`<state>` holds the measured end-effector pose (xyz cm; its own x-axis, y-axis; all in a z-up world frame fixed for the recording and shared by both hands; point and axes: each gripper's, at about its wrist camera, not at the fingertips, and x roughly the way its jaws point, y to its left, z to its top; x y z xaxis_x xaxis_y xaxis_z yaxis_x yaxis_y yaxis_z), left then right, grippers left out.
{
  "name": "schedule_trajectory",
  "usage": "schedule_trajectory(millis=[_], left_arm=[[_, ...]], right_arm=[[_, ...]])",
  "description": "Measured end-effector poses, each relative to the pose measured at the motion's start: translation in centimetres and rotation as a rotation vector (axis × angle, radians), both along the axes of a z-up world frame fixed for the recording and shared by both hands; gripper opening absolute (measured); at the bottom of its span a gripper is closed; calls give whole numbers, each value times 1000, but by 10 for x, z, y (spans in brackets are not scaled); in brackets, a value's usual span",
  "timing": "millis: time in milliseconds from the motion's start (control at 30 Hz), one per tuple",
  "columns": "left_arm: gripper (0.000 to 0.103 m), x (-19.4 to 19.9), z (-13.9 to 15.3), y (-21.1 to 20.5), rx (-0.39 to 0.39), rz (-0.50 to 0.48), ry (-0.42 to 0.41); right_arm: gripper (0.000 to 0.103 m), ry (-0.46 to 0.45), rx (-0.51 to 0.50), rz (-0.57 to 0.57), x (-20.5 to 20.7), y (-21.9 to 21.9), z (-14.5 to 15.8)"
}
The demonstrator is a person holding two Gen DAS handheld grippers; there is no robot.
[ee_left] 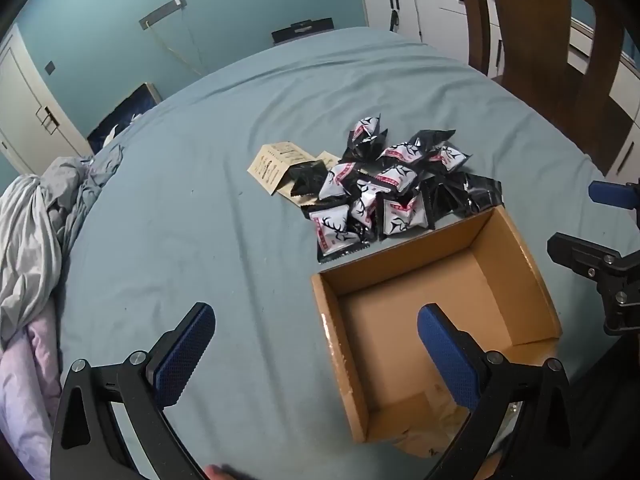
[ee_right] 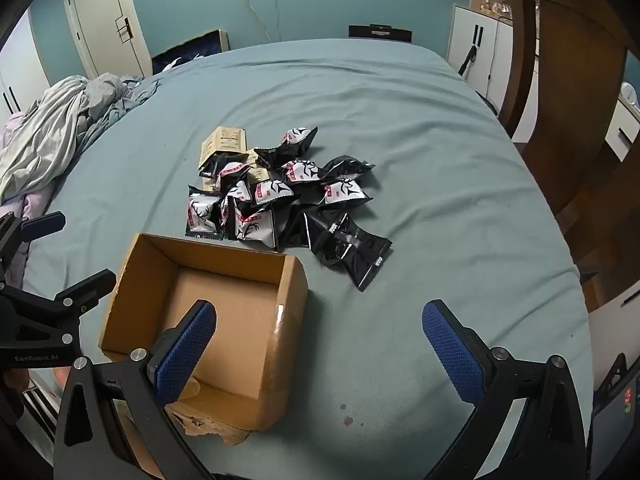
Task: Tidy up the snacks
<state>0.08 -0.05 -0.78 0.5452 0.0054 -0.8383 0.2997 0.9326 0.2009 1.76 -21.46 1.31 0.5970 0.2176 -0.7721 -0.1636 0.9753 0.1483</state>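
A pile of black-and-white snack packets lies on the blue-grey bed sheet, with a beige paper packet at its left edge. An open, empty cardboard box sits just in front of the pile. My left gripper is open and empty, hovering over the box's left wall. My right gripper is open and empty, over the box's right wall. Each gripper shows at the edge of the other's view.
Crumpled grey and pink bedding lies at the bed's left side. White cabinets and a brown wooden frame stand to the right. A door is in the far wall.
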Motion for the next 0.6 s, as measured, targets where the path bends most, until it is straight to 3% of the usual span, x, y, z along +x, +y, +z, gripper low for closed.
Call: schedule_trajectory(millis=[600], left_arm=[[103,0,0,2,3,4,12]], right_arm=[[103,23,-16,21,3,7,-4]])
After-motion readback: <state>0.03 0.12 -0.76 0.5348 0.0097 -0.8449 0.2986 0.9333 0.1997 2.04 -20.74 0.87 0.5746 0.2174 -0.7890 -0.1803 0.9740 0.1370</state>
